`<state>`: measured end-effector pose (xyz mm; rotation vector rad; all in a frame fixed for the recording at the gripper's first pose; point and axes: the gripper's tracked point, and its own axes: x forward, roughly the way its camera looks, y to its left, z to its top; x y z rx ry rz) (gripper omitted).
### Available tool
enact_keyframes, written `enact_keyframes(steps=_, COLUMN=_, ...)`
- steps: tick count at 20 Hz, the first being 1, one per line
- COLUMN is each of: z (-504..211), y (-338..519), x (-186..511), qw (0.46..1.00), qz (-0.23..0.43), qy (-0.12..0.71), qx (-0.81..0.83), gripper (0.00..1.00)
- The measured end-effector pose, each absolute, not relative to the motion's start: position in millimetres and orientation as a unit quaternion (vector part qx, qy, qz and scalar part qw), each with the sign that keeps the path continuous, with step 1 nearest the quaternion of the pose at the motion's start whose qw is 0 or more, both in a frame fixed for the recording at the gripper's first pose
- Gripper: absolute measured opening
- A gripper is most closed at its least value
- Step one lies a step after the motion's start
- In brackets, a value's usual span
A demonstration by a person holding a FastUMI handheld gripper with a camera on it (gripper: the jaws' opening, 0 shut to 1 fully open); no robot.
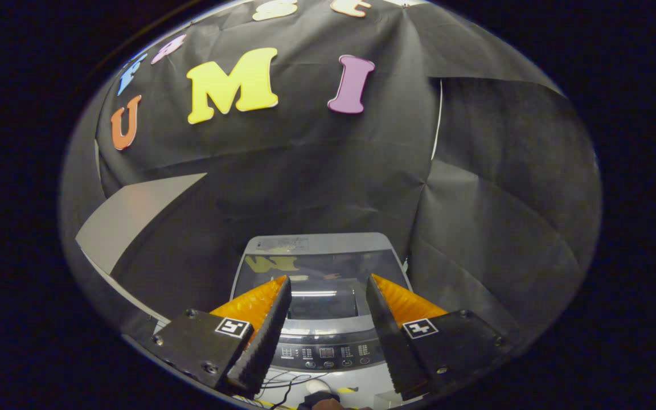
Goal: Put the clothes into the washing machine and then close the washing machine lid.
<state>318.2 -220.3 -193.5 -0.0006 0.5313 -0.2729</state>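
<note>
The tool (328,285) hangs above the washing machine (322,302), fingers spread apart and holding nothing. The machine's glass lid (319,285) looks flat and down, the control panel (328,353) nearer the tool. No clothes can be made out. The risk: with that lid seemingly closed, nothing goes in, and a careless prod at the panel could press buttons.
</note>
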Motion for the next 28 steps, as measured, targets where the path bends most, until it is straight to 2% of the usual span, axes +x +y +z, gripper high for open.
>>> enact_keyframes(steps=6, z=-160.2, y=-193.2, x=263.1, qw=0.968, qz=-0.146, qy=0.201, qx=-0.027, gripper=0.83)
enact_keyframes(steps=8, z=-152.1, y=-169.7, x=241.7, qw=0.972, qz=-0.133, qy=0.192, qx=-0.014, gripper=0.86)
enact_keyframes(steps=9, z=-147.6, y=-159.7, x=228.6, qw=0.974, qz=-0.127, qy=0.189, qx=-0.009, gripper=0.95)
enact_keyframes(steps=11, z=-141.5, y=-149.2, x=204.2, qw=0.976, qz=-0.120, qy=0.180, qx=-0.005, gripper=1.00)
enact_keyframes(steps=17, z=-100.3, y=-124.2, x=136.0, qw=0.984, qz=-0.108, qy=0.143, qx=-0.001, gripper=1.00)
enact_keyframes(steps=25, z=-35.1, y=-124.5, x=49.3, qw=0.995, qz=-0.077, qy=0.061, qx=-0.006, gripper=1.00)
enact_keyframes(steps=28, z=-30.7, y=-132.6, x=5.9, qw=0.996, qz=-0.062, qy=0.052, qx=-0.023, gripper=1.00)
